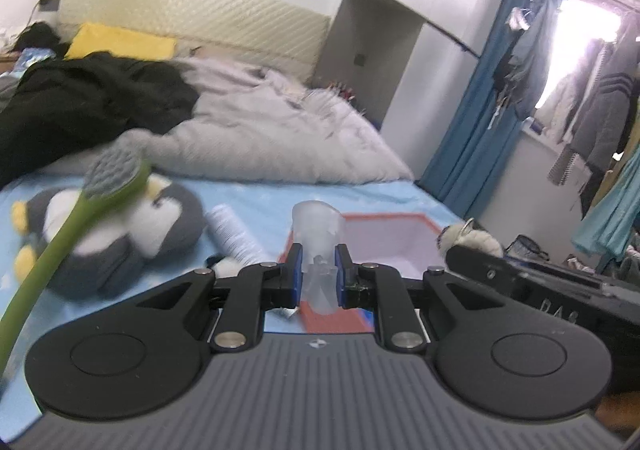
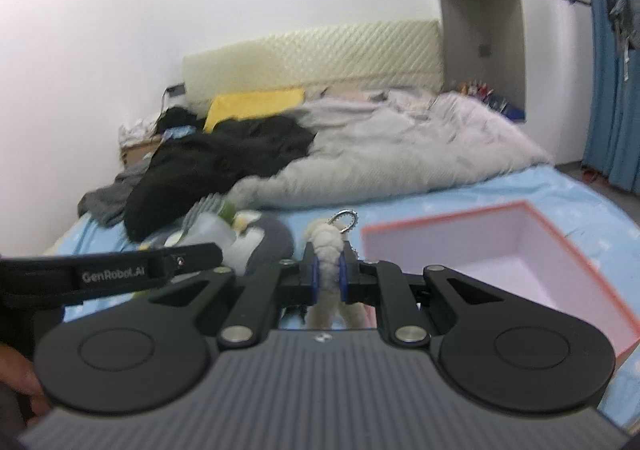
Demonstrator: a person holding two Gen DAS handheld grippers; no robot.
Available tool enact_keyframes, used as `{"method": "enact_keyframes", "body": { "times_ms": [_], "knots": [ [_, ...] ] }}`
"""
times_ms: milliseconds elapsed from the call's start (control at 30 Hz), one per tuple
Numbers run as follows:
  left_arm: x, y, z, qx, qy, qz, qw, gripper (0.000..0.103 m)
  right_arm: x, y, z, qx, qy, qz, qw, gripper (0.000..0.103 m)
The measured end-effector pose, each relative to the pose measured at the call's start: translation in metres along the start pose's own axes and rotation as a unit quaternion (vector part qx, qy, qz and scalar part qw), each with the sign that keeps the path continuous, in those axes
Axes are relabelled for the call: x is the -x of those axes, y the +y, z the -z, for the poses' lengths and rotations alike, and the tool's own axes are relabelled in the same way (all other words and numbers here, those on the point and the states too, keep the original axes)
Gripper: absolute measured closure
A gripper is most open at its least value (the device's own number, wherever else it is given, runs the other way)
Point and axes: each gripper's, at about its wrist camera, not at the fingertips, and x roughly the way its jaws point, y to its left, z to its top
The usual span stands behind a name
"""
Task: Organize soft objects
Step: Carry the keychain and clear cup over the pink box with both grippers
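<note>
Translucent frosted soft figure (image 1: 316, 250) pinched in left claw (image 1: 317, 274); fluffy white plush keychain (image 2: 329, 250) pinched in right claw (image 2: 329, 276). Both raised above blue bedsheet (image 1: 256, 198), near open pink box (image 2: 460, 254). Risk: narrow grips, plush compressing, possible slip before reaching box.

The left tool (image 1: 318, 274) pinches a frosted translucent plastic piece (image 1: 318, 246) between its blue pads, above the blue-sheeted bed (image 1: 256, 194). A pink-rimmed open box (image 1: 394, 236) sits just behind. To the left lie a penguin plush (image 1: 120, 234), a green-handled brush (image 1: 80, 210) and a white ribbed roll (image 1: 234, 234).
</note>
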Motion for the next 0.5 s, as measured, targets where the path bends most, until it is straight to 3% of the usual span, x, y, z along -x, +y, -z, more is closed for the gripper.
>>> {"method": "enact_keyframes", "body": {
  "times_ms": [200, 500],
  "knots": [
    [-0.028, -0.036, -0.024, -0.02, 0.005, 0.04, 0.999, 0.084, 0.005, -0.035, -0.032, -0.006, -0.021, 0.04, 0.999, 0.09],
    [-0.089, -0.083, -0.022, -0.045, 0.055, 0.065, 0.9954, 0.084, -0.023, -0.113, -0.025, -0.058, 0.055, 0.102, 0.992, 0.09]
  ]
}}
